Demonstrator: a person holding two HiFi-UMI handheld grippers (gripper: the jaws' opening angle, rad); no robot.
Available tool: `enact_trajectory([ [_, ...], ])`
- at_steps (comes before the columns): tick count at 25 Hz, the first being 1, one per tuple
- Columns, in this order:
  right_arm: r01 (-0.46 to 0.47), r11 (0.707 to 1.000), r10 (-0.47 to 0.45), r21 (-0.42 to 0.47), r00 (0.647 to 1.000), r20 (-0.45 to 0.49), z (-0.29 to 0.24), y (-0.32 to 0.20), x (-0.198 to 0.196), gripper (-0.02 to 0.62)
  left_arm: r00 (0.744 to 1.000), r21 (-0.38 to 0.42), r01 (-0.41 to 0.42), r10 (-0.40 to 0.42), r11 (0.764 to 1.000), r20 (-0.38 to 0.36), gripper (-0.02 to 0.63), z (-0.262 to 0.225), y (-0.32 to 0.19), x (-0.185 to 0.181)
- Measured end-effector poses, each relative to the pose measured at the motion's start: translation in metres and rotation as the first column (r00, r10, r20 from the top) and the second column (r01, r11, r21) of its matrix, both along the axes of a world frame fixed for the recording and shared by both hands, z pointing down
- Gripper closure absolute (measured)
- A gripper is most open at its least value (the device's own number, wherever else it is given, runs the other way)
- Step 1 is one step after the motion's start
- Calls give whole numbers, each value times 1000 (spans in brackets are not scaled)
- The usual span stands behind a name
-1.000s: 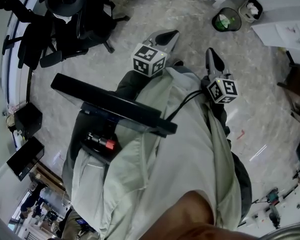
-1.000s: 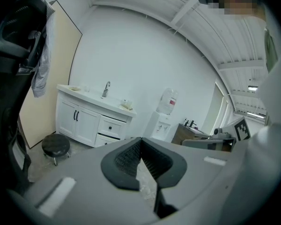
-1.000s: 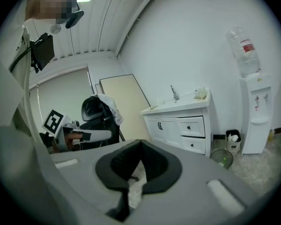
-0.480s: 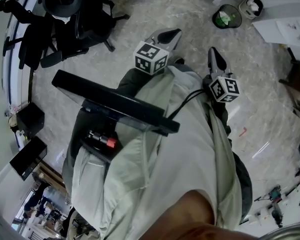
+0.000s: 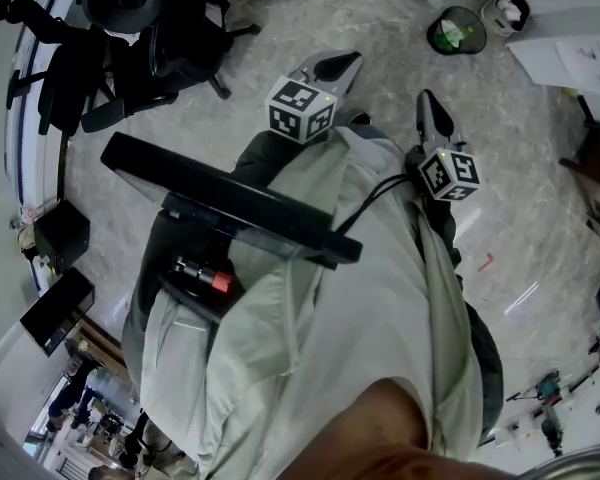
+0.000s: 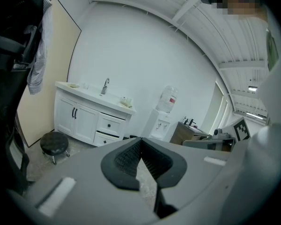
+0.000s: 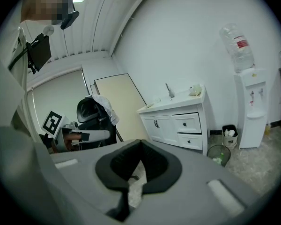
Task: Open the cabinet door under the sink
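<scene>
Stool (image 6: 54,144) before sink cabinet (image 6: 84,121), water dispenser (image 6: 160,123) to rt, bin (image 7: 229,136) prob. between

White cabinet (image 6: 86,123) — black handles (image 6: 73,112) — grey marbled floor (image 5: 380,18)

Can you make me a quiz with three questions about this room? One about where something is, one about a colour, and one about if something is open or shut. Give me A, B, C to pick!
1. Where does the water dispenser stand?
A. just right of the sink cabinet
B. on top of it
C. inside it

2. What colour are the door handles on the cabinet?
A. gold
B. red
C. black

3. How are the cabinet doors now?
A. wide open
B. shut
C. taken off

Answers:
1 A: both gripper views show it on the floor by the cabinet's right end.
2 C: they stand out dark against the white doors.
3 B: both doors lie flush with the cabinet front.
</scene>
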State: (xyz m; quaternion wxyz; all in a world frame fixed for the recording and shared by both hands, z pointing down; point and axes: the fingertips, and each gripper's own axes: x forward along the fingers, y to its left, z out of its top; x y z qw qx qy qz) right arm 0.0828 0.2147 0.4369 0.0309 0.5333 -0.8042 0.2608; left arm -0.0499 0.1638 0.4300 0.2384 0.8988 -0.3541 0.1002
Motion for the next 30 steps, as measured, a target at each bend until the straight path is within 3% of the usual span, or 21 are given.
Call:
enact_trajectory([
  [15, 24, 1000, -23, -7, 994, 109, 7, 2, 14, 595, 999, -3, 28, -28, 1000, 32, 598, 8, 14, 10],
  [21, 107, 994, -106, 7, 984, 139, 6, -3, 1, 595, 995, -7, 97, -97, 995, 23, 598, 5, 12, -1],
  [26, 146, 987, -157, 73, 971, 181, -6, -13, -8, 595, 997, -16, 76, -76, 997, 9, 598, 4, -3, 2],
  [30, 136, 989, -144, 58, 973, 179, 0, -29, -6, 595, 999, -32, 47, -47, 998, -10, 598, 10, -27, 8],
])
